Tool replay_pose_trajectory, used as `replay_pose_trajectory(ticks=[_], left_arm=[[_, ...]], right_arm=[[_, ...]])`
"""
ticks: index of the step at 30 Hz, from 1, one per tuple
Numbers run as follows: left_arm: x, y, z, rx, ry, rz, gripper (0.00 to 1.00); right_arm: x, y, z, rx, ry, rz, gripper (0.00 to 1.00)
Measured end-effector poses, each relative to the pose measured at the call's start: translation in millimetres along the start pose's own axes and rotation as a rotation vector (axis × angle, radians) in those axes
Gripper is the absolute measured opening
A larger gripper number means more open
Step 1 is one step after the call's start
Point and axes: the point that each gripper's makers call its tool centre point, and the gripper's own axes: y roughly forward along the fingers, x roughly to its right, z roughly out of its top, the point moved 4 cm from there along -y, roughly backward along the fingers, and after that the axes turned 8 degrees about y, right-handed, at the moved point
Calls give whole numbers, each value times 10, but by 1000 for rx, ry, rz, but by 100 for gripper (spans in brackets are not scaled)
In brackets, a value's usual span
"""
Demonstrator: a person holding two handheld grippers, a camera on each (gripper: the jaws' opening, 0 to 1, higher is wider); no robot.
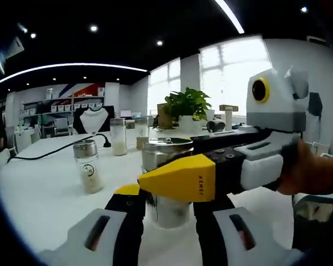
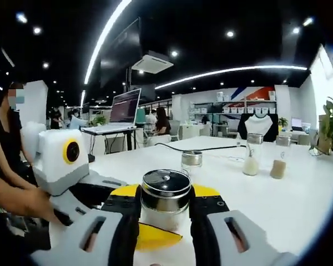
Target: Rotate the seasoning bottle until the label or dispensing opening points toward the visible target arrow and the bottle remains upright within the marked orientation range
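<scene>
1. Gripping appears under way in the left gripper view: the seasoning bottle, steel-lidded, stands upright on the white table between the left gripper jaws, but the right gripper lies across it, so whether the left one is closed I cannot tell.
2. In the right gripper view, the right gripper is clamped on the seasoning bottle, near the table's near edge.
3. No target arrow is visible; the next move likely calls for an upright twist.
</scene>
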Motion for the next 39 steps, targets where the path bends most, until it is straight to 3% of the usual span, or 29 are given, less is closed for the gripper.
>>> replay_pose_trajectory(ticks=[3,4,6,9,14,17,23,24,25,29,31,34,39], left_arm=[[10,-18,7,20,46,-70,36],[35,-42,16,27,27,-102,36],[43,-55,13,36,-2,-164,36],[56,-46,-17,13,-7,-207,36],[81,-56,16,35,8,-288,36],[157,-109,35,45,0,-375,36],[273,-170,76,88,-52,-451,36],[281,-174,82,86,-45,-434,36],[235,-154,86,88,-3,-368,36],[171,-115,75,48,36,-219,35],[103,-82,63,28,72,-115,35],[73,-51,65,21,114,-31,35],[67,-15,102,29,105,120,35]], right_arm=[[-72,-20,0,4,-48,100,31],[-81,-42,-2,2,-23,145,31],[-110,-62,-3,-5,-54,202,31],[-146,-76,-30,-34,-101,260,31],[-128,-108,-18,-26,-72,318,31],[-170,-181,0,-20,-25,412,31],[-228,-273,44,19,47,532,31],[-212,-268,40,17,51,521,32],[-194,-252,44,24,46,500,32],[-161,-184,54,53,42,393,32],[-120,-139,44,46,84,279,32],[-145,-92,70,67,31,150,33],[-138,-67,129,86,11,-3,33]])
